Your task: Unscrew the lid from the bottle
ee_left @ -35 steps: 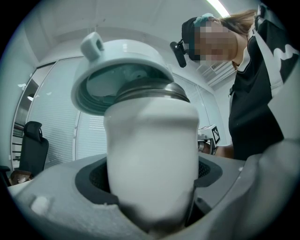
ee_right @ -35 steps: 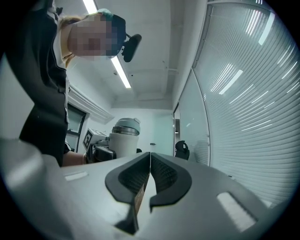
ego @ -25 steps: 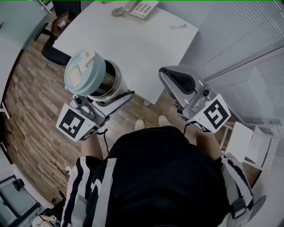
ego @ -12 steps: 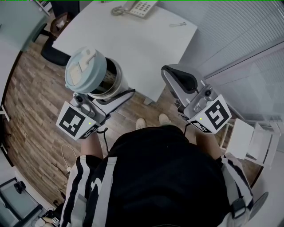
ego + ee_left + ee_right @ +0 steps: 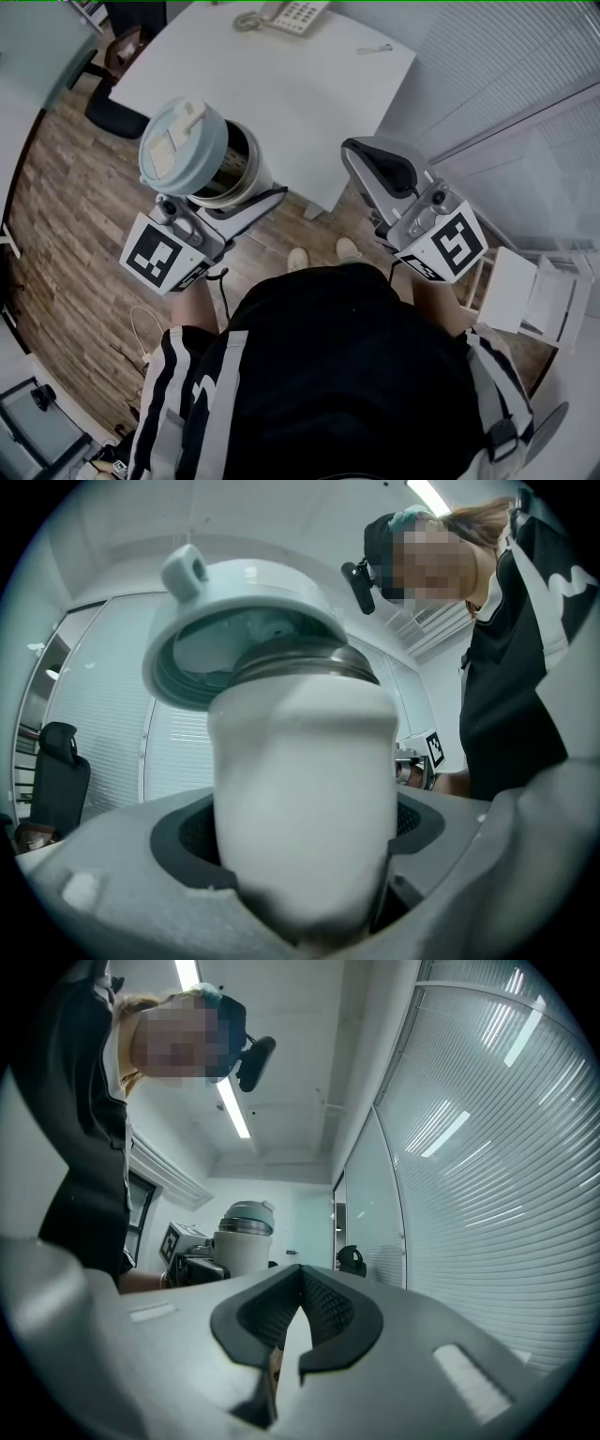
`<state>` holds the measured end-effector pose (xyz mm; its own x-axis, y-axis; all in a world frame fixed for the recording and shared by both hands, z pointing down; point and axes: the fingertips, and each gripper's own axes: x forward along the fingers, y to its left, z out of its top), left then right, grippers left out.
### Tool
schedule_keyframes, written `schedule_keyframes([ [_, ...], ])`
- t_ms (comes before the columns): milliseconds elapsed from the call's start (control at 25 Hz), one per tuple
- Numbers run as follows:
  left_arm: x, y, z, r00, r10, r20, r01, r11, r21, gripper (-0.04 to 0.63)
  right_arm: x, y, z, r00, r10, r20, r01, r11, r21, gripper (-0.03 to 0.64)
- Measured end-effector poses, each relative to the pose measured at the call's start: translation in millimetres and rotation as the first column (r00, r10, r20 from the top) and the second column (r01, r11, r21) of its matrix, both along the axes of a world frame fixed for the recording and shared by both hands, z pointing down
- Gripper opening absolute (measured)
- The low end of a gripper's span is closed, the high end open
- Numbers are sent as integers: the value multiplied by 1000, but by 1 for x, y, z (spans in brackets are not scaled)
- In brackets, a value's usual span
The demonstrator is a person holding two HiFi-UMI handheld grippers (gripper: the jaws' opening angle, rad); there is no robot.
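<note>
My left gripper (image 5: 246, 204) is shut on a white bottle (image 5: 300, 799), held upright in the air at the left of the head view. The bottle's steel neck (image 5: 232, 174) carries a pale blue lid (image 5: 183, 147) with a small loop on its edge. From the left gripper view, the lid (image 5: 246, 621) looks tilted over the steel rim. My right gripper (image 5: 373, 167) hangs off to the right, apart from the bottle, shut with nothing between its pads (image 5: 302, 1283). The right gripper view catches the bottle (image 5: 242, 1241) small and far off at the left.
A white table (image 5: 281, 84) with a desk phone (image 5: 295, 14) stands ahead, below both grippers. A black chair (image 5: 112, 112) is at its left, over wood flooring. A white rack (image 5: 534, 300) and a blinded glass wall are on the right. The person's shoes (image 5: 319, 255) show below.
Both grippers have drifted only slightly. The left still grips the bottle and the right stays shut and empty.
</note>
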<state>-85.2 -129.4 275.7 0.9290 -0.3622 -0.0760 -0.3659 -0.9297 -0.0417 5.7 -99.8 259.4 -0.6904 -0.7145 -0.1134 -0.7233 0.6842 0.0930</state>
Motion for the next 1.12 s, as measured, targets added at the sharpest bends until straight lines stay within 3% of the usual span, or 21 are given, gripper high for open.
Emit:
schedule_keyframes([
  [1120, 1, 1, -2, 1000, 6, -5, -5, 1000, 6, 453, 3, 6, 0, 1000, 20, -8, -20, 1000, 3, 0],
])
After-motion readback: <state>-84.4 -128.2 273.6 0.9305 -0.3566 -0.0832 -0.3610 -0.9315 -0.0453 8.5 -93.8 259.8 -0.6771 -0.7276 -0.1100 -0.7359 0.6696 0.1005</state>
